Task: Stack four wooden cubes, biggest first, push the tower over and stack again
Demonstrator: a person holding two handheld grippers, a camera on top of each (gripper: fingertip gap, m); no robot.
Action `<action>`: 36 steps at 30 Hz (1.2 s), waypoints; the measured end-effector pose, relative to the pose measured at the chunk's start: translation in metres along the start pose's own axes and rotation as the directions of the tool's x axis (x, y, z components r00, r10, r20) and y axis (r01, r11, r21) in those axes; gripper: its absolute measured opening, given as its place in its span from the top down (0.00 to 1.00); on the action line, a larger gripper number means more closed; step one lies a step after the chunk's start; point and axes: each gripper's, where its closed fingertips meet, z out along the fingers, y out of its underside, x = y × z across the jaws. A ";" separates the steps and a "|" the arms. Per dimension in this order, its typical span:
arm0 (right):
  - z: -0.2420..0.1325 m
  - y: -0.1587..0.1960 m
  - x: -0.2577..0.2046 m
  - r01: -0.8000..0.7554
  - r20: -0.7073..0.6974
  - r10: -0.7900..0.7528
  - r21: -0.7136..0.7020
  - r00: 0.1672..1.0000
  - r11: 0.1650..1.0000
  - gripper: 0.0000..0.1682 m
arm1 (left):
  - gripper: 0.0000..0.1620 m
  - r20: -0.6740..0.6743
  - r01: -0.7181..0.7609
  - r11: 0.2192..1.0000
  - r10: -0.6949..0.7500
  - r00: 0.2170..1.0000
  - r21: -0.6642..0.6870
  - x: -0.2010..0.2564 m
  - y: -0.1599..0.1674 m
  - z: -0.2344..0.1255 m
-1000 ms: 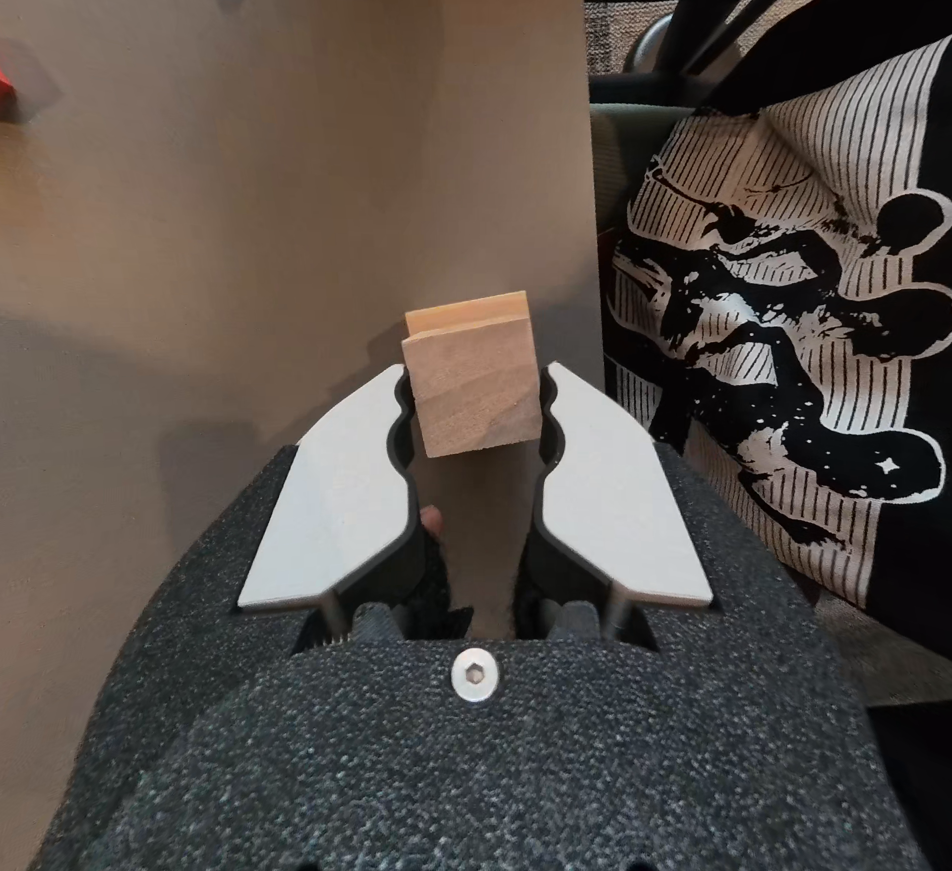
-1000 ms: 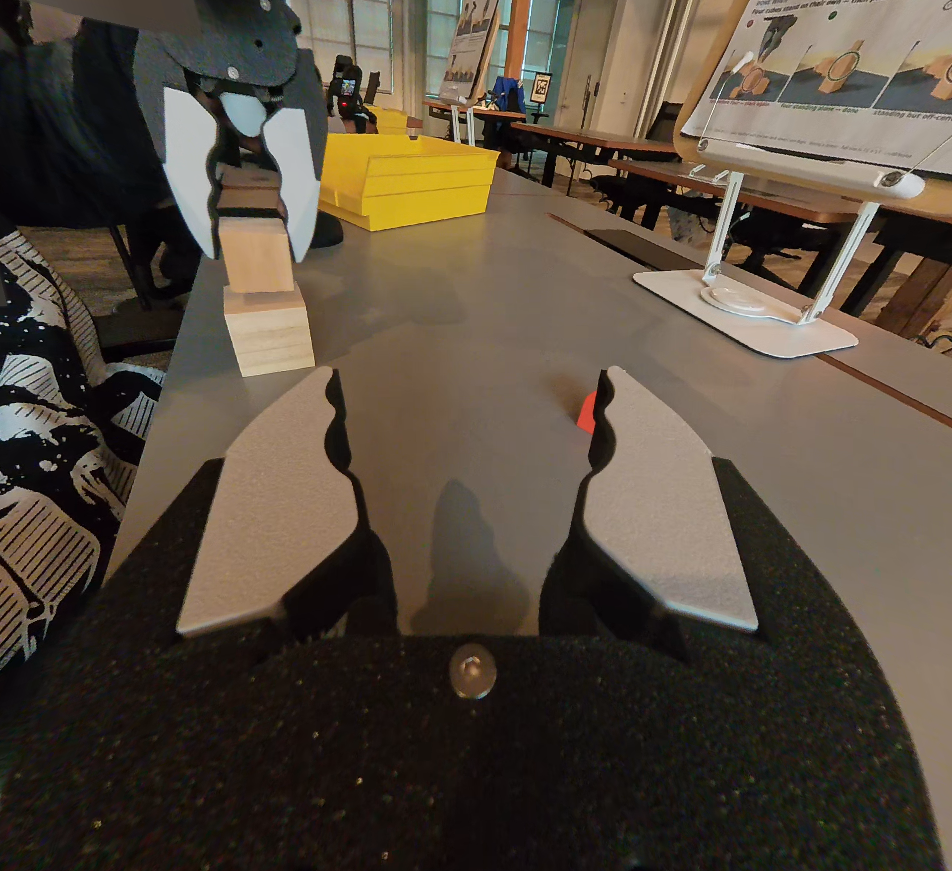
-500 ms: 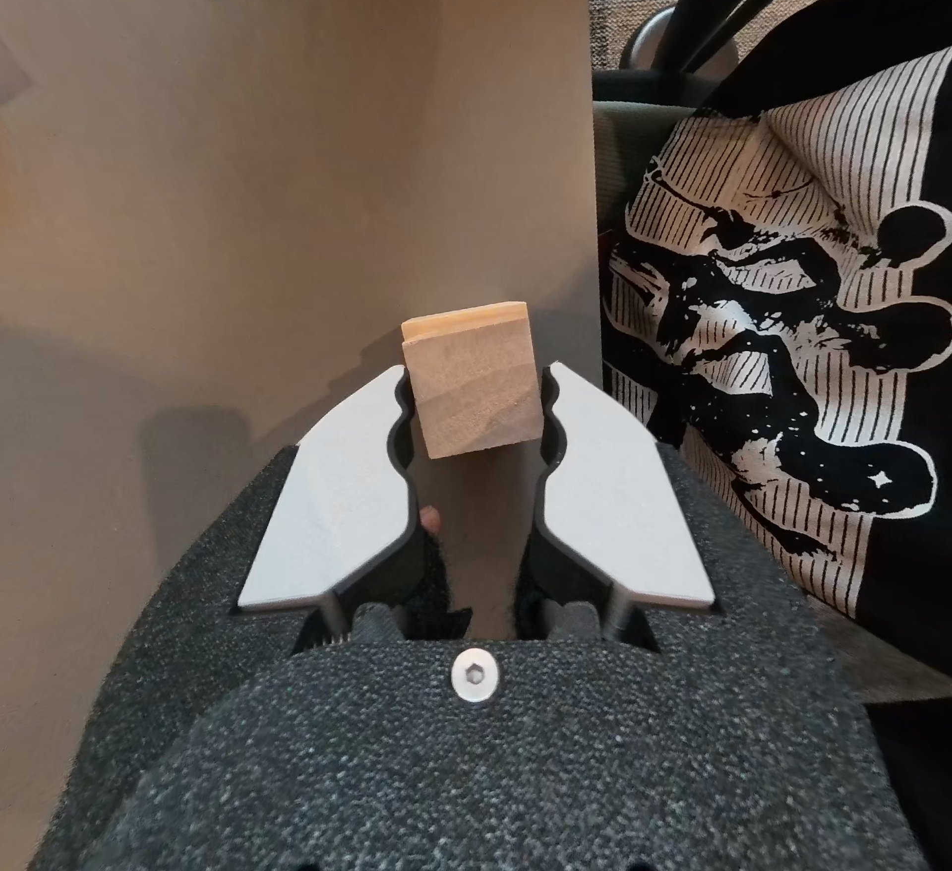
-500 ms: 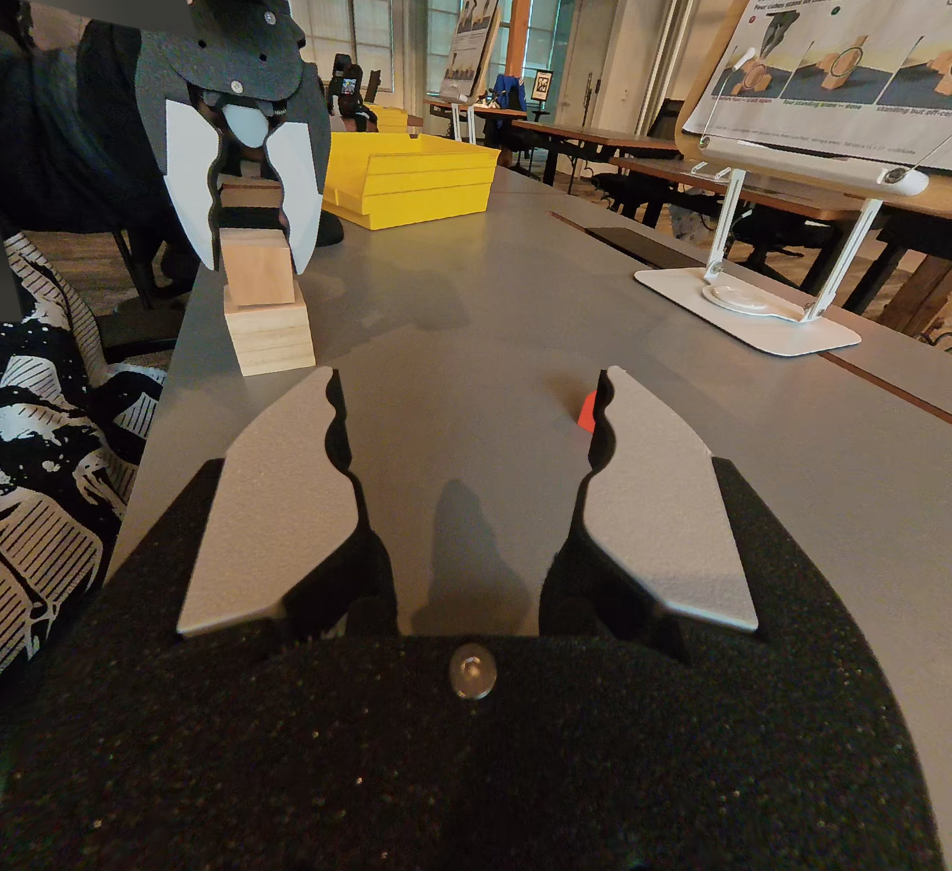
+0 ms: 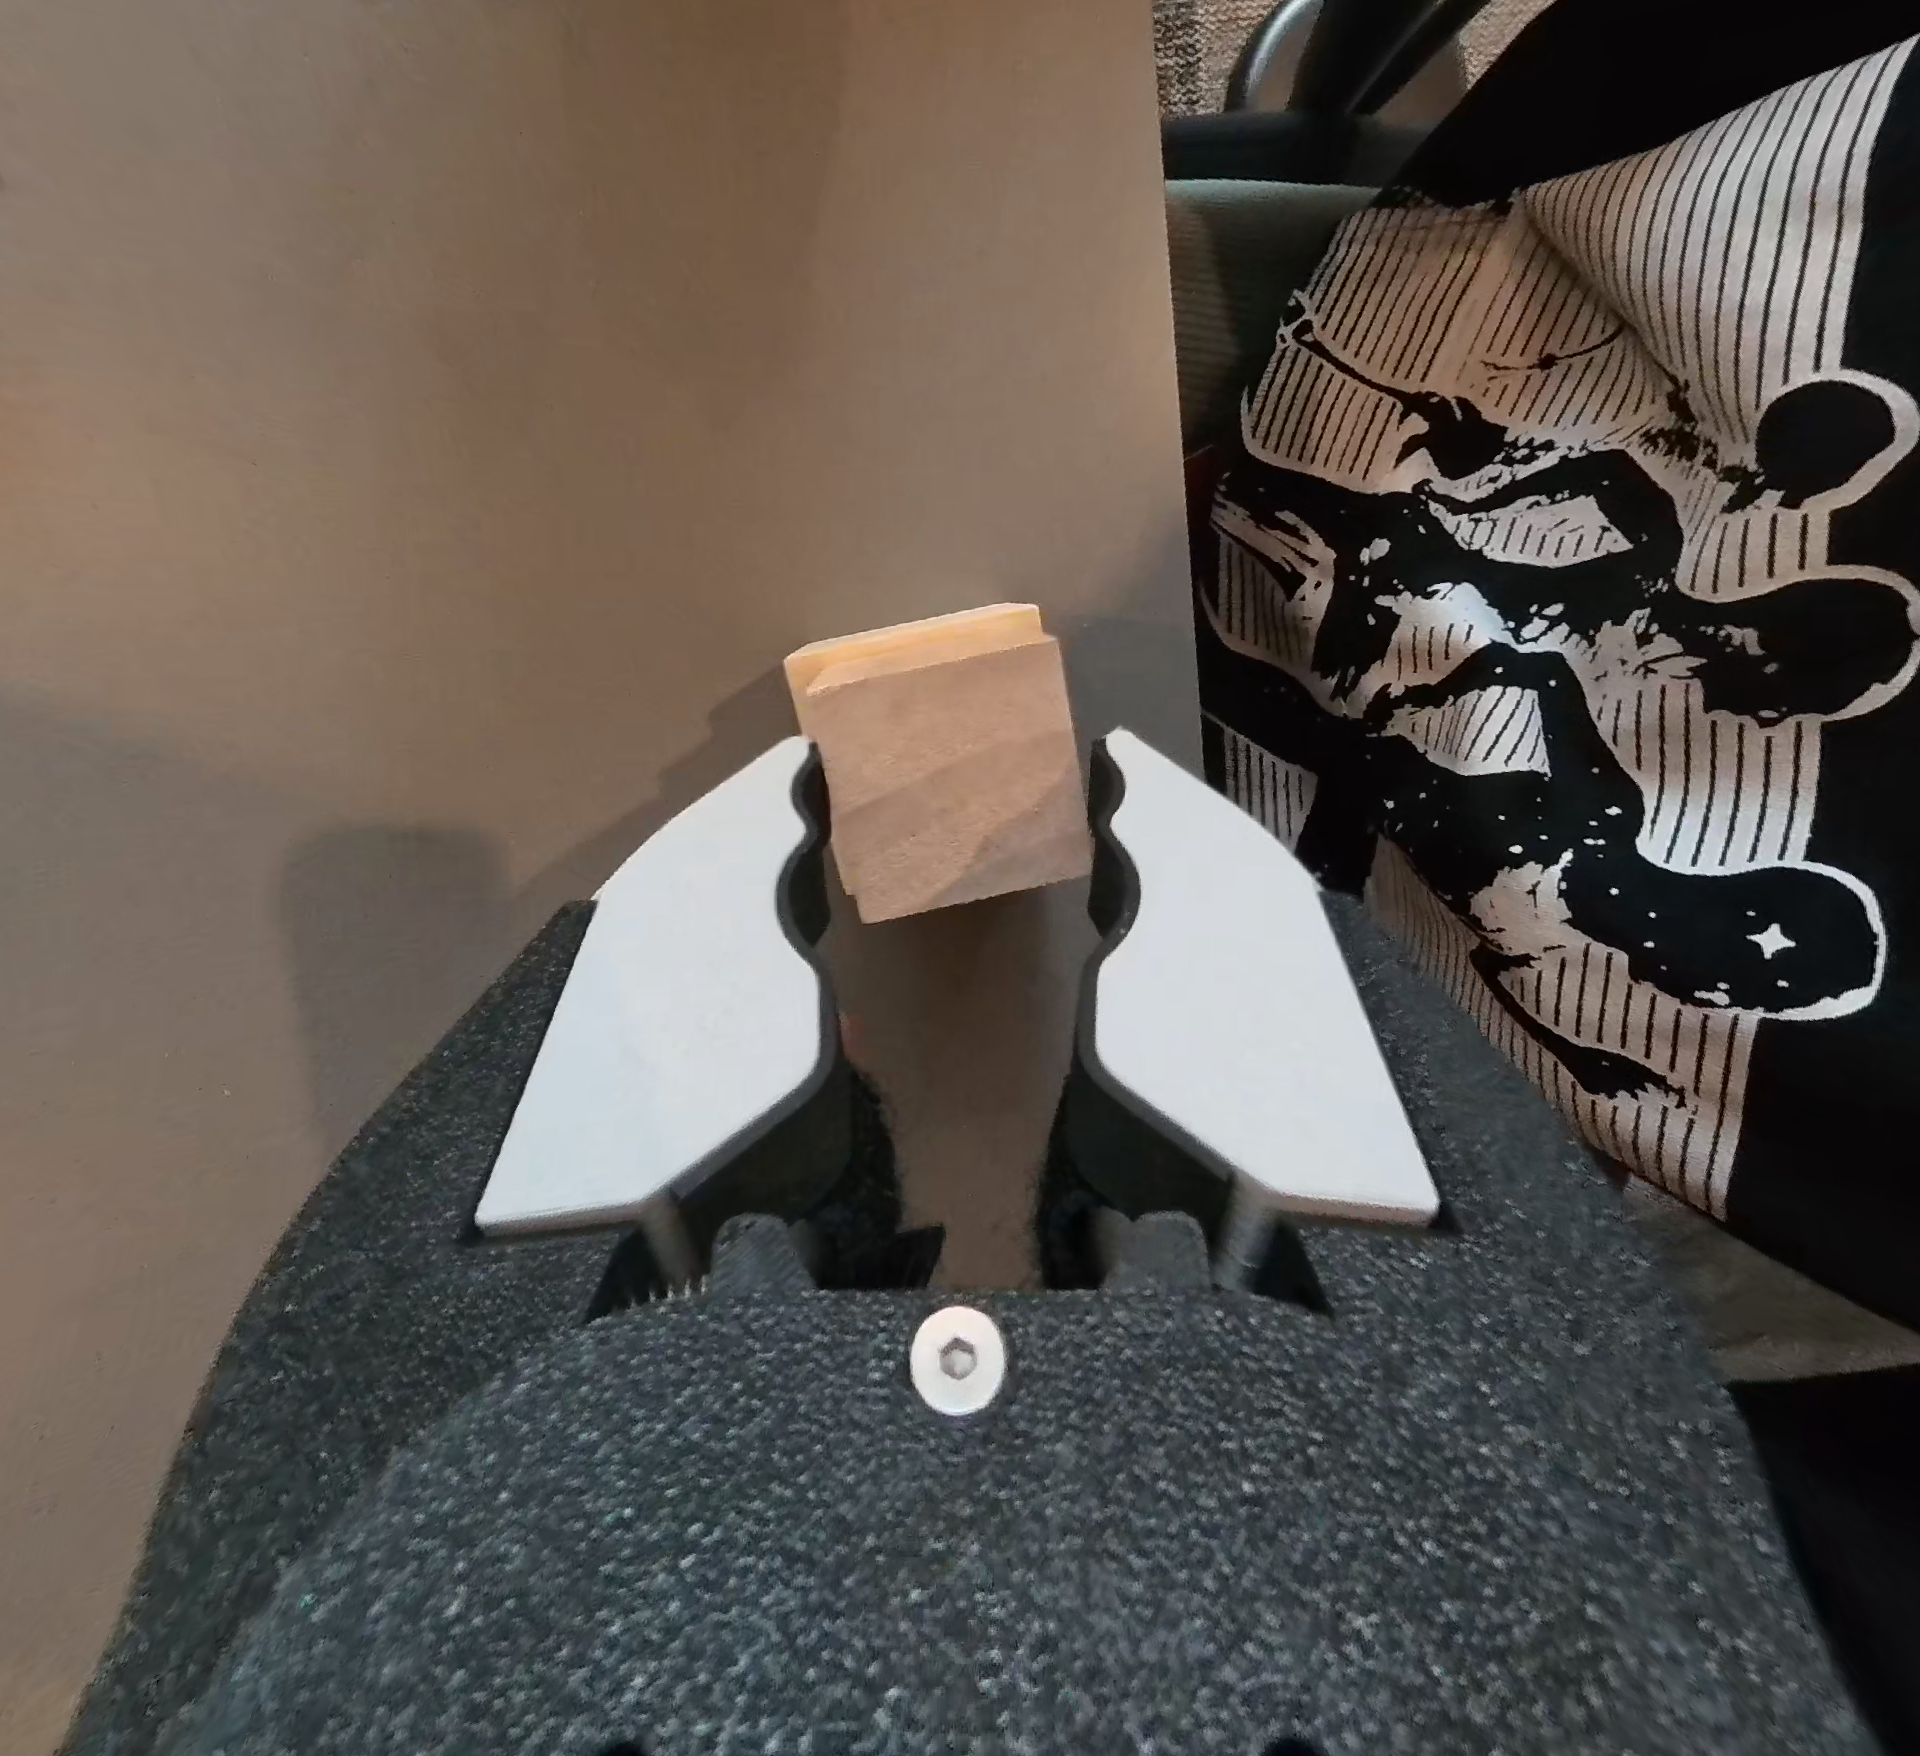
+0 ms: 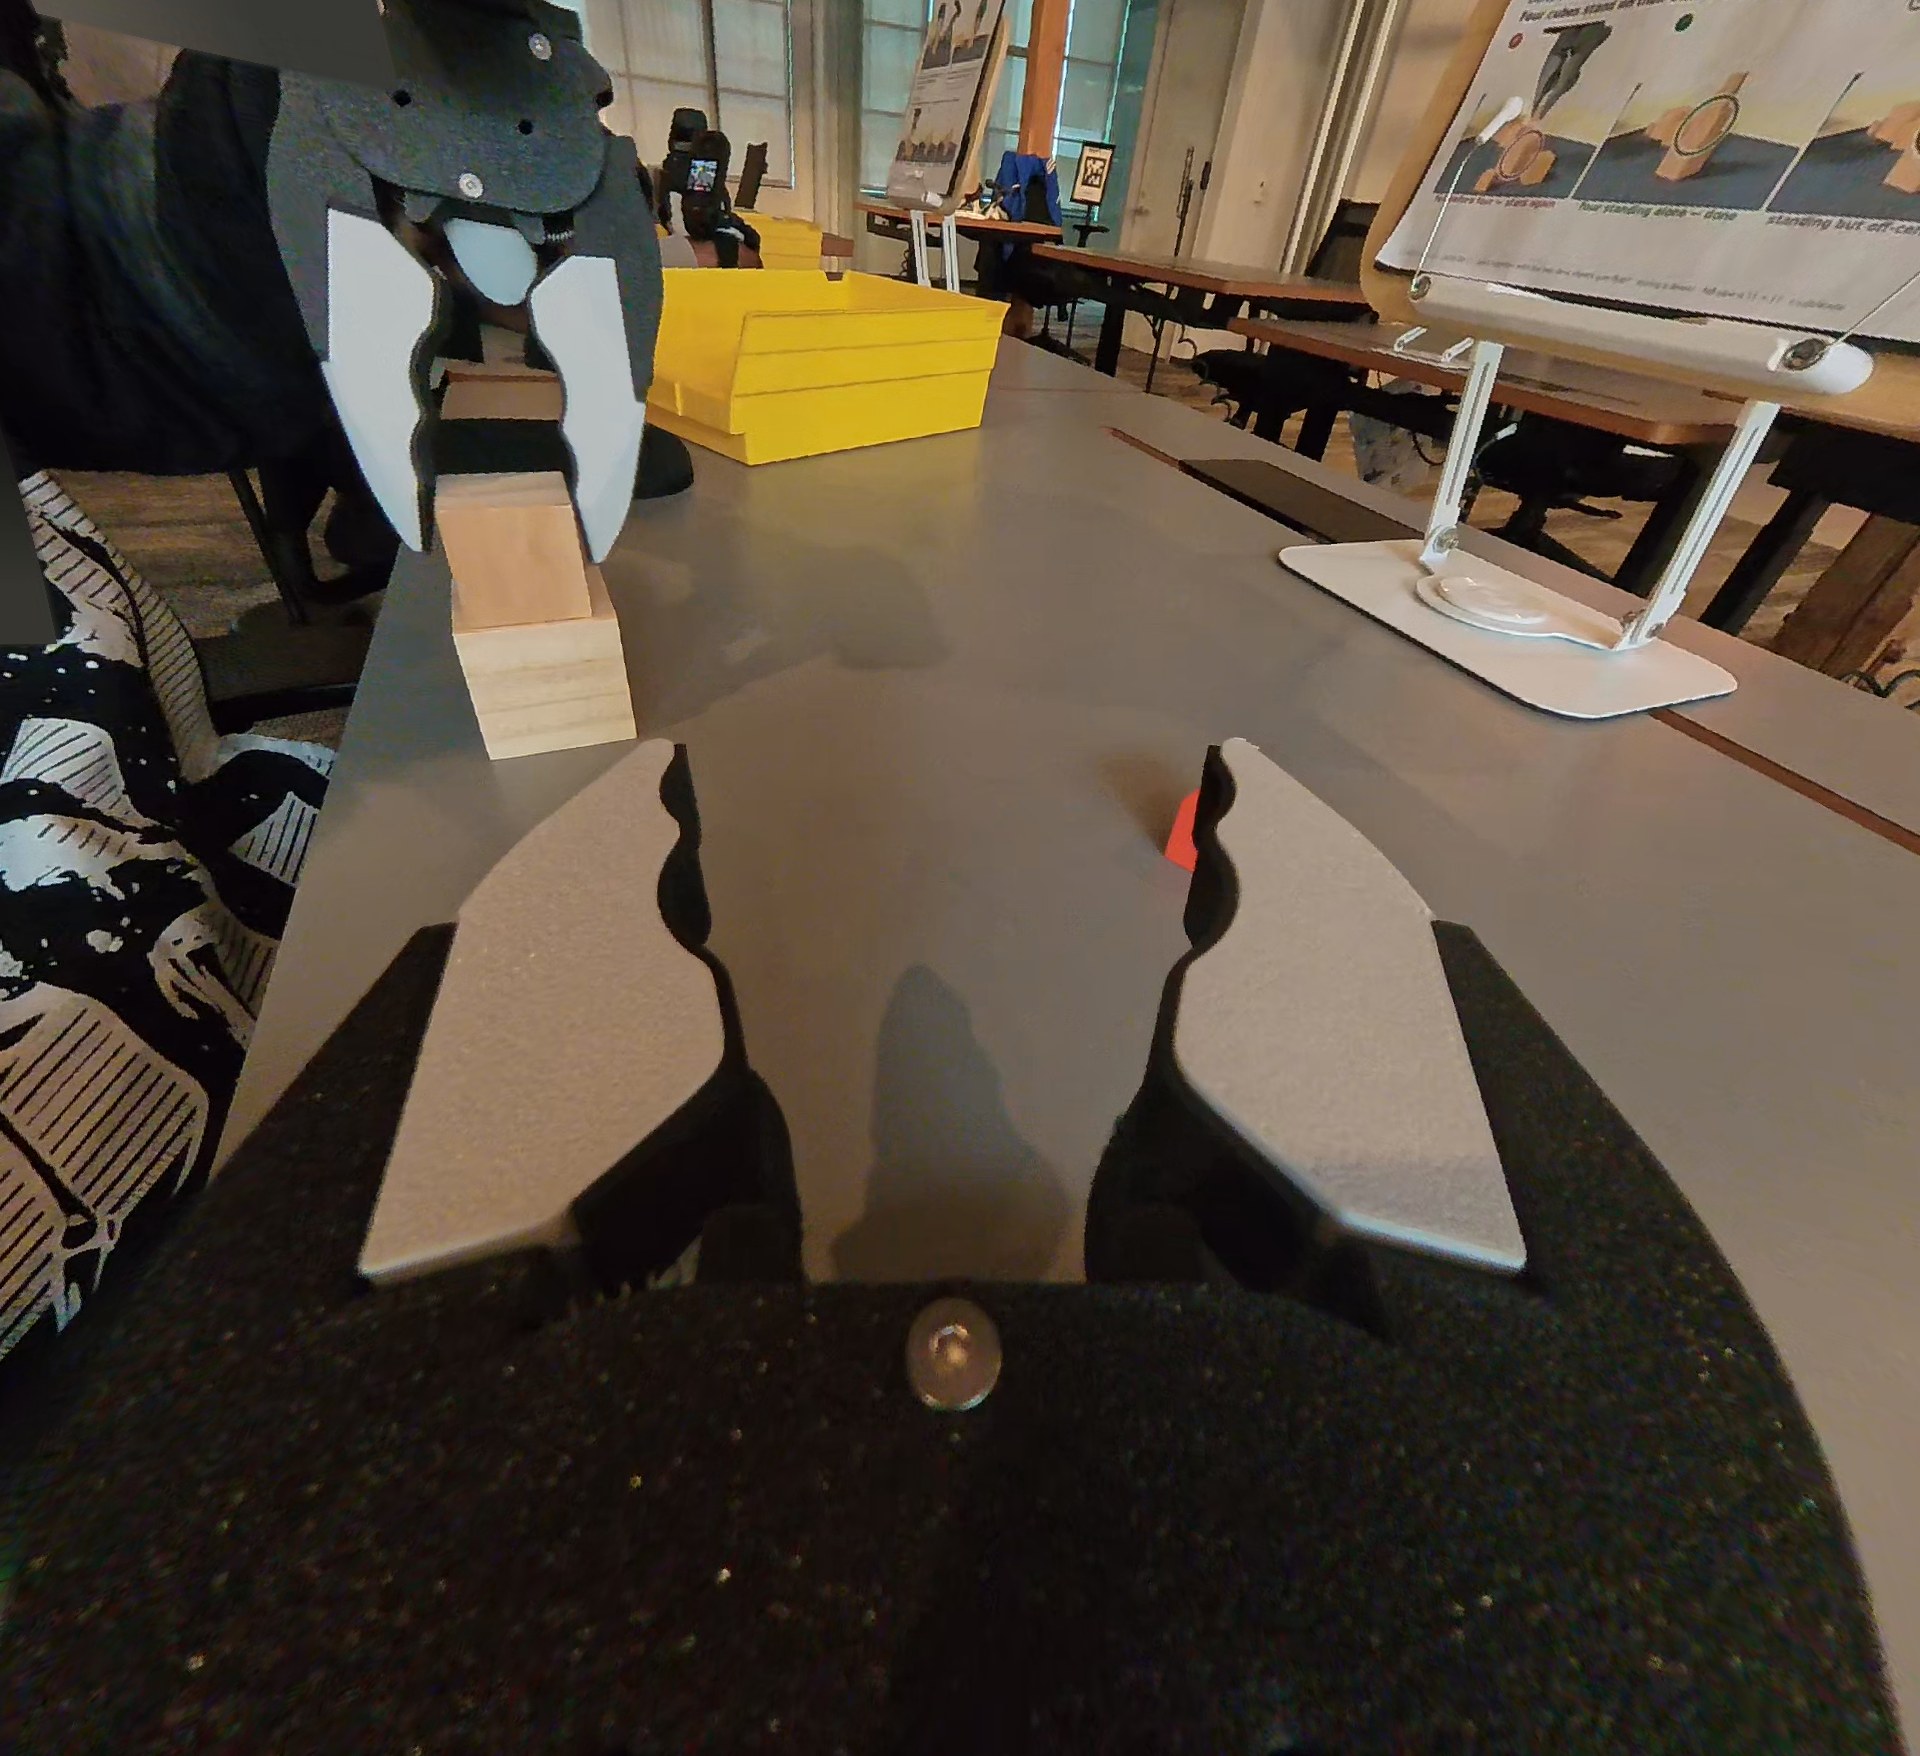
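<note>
Your left gripper [image 5: 956, 771] looks barely loosened around the second cube [image 5: 951, 792] on the biggest cube [image 6: 545, 672]; right gripper [image 6: 940, 833] gapes empty; two cubes left, then the topple.

red piece [image 6: 1182, 831] half-hidden | poster [image 6: 1704, 44] cut off

Daylight comes through the tall windows [image 6: 665, 33] at the back, bright but not blown out. The grey table [image 6: 1039, 626] carries soft, diffuse shadows — one between the right gripper [image 6: 940, 833] fingers. Wide-angle bending curves the edges; the left wrist view is dimmer, warmer, slightly soft.
</note>
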 end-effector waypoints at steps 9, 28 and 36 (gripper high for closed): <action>0.000 0.000 0.000 0.003 0.000 -0.003 0.000 1.000 1.000 0.46 | 0.52 0.027 -0.014 1.000 0.014 1.000 -0.001 -0.003 -0.003 -0.006; -0.001 -0.001 0.000 0.002 -0.006 -0.002 0.010 1.000 1.000 0.46 | 0.48 0.245 0.266 0.946 -0.307 0.920 0.187 -0.203 -0.091 0.000; -0.001 -0.001 0.000 0.002 -0.005 -0.002 0.008 1.000 1.000 0.46 | 0.56 0.210 0.312 0.946 -0.325 0.922 0.093 -0.232 -0.104 0.047</action>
